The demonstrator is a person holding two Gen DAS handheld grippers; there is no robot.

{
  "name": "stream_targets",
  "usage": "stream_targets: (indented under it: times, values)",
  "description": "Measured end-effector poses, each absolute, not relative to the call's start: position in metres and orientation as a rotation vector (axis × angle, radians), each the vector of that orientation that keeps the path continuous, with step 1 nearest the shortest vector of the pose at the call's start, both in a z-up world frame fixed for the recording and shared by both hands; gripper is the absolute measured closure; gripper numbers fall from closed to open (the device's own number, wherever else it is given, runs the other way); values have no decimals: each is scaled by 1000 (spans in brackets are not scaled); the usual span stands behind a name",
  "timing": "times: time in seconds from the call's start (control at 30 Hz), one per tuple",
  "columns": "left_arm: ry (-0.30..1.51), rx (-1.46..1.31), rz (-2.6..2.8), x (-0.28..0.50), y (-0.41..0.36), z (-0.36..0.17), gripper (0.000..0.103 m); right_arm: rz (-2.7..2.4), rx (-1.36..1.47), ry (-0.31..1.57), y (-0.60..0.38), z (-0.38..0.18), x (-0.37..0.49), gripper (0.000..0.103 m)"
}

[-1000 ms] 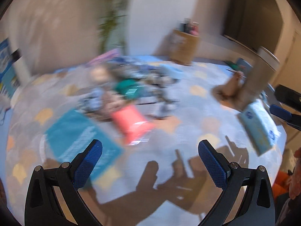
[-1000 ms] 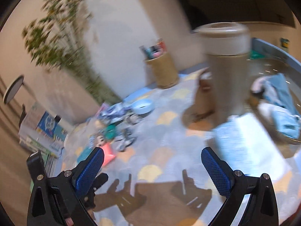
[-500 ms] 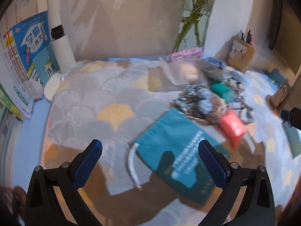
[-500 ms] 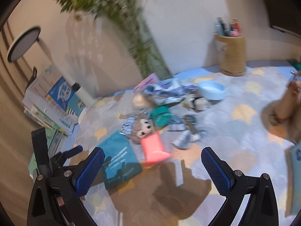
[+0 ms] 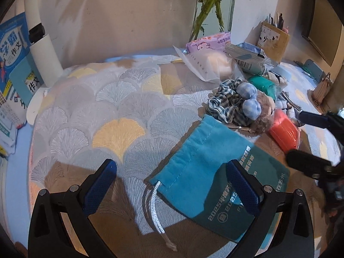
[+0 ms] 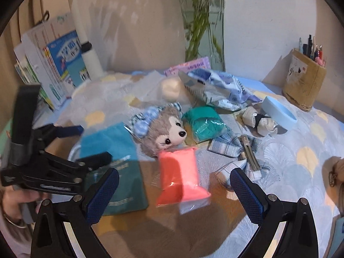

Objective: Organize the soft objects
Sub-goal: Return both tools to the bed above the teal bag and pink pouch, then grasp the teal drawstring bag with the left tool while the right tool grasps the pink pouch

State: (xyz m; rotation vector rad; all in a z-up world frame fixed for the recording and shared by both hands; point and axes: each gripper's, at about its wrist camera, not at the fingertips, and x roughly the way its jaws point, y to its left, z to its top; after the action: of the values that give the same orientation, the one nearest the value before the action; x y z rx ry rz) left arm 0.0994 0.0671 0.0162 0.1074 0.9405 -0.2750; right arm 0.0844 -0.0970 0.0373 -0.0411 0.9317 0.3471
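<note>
Fingers of the left gripper [image 5: 172,185] and right gripper [image 6: 174,193] stood wide apart, empty, above a flat teal drawstring pouch [image 5: 206,167] on the tablecloth [image 5: 96,107]; its printed end lay shadowed, lettering half unreadable.

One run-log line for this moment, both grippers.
left gripper: open, over teal pouch | right gripper: open, over pink pack | plush: untouched

Bare cloth [image 5: 90,116] left of pouch [image 5: 200,161]
</note>
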Motion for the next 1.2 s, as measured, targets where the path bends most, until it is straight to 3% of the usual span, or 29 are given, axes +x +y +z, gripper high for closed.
stream_targets:
  times: [0.43, 0.5, 0.57, 0.6, 0.63, 0.67, 0.73, 1.03, 1.1, 1.17, 1.2]
  values:
    - [927, 129, -350, 90, 56, 16, 2, 280, -61, 969, -99, 15, 91, 0]
    - [892, 177, -421, 80, 44, 19, 30, 274, -52, 964, -100, 16, 90, 3]
    - [853, 209, -415, 72, 38, 23, 57, 238, -62, 947, -101, 18, 88, 22]
    - [840, 211, -402, 70, 39, 24, 63, 206, -69, 932, -103, 20, 86, 43]
    - [831, 189, -394, 70, 43, 26, 77, 201, -64, 918, -103, 23, 85, 51]
    - [825, 152, -402, 70, 49, 28, 87, 210, -51, 912, -105, 24, 83, 52]
    - [808, 64, -431, 72, 62, 31, 91, 235, -14, 897, -111, 26, 83, 57]
    - [724, 39, -480, 58, 59, 41, 90, 453, 96, 694, -125, 52, 55, 58]
    - [771, 60, -443, 67, 55, 36, 72, 455, 80, 698, -119, 52, 54, 58]
    - [828, 69, -426, 75, 53, 29, 36, 453, 78, 704, -117, 51, 56, 58]
    - [849, 73, -412, 78, 52, 26, 29, 452, 81, 704, -115, 52, 56, 58]
